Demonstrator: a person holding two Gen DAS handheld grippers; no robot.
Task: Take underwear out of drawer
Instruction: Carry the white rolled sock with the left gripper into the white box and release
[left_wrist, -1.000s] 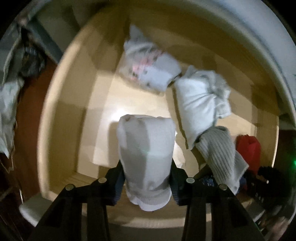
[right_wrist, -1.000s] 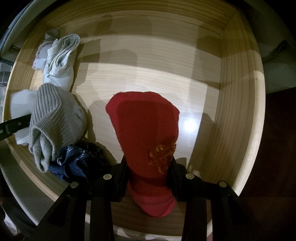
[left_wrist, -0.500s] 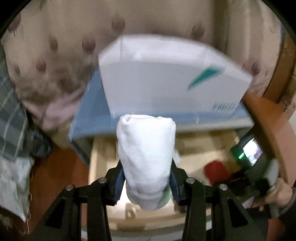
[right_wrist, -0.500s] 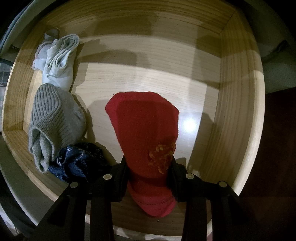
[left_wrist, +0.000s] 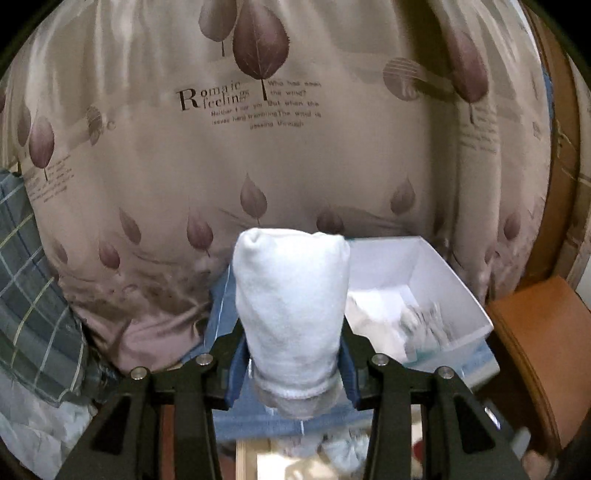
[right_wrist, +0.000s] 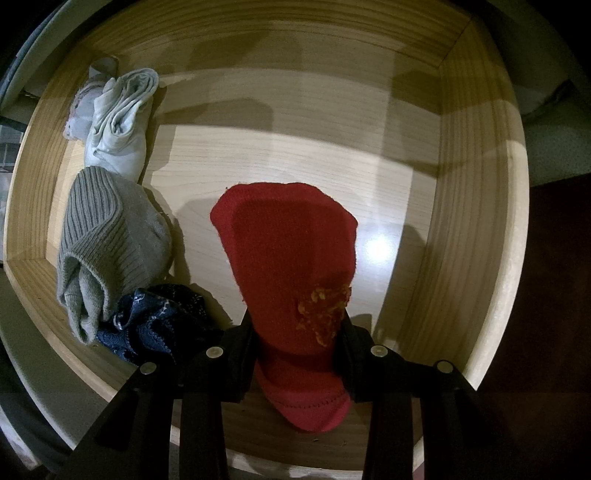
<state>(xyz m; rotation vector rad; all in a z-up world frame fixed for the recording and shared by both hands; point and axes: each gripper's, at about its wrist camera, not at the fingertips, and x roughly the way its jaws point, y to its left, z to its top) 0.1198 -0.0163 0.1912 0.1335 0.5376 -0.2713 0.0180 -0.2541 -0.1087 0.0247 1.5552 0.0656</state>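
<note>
Rolls pinched in both grippers

Left gripper (left_wrist: 291, 354) clamped on white roll (left_wrist: 291, 302), held up in front of leaf-print curtain (left_wrist: 258, 147), white box (left_wrist: 424, 280) just behind and to the right. Right gripper (right_wrist: 295, 343) pointing down into wooden drawer (right_wrist: 476, 221), jaws pressed on red roll (right_wrist: 288, 258) with yellow pattern, roll standing above the drawer floor. Along the drawer's left side: pale blue roll (right_wrist: 118, 122), grey ribbed roll (right_wrist: 107, 240), dark navy bundle (right_wrist: 159, 321), each touching the next.
</note>
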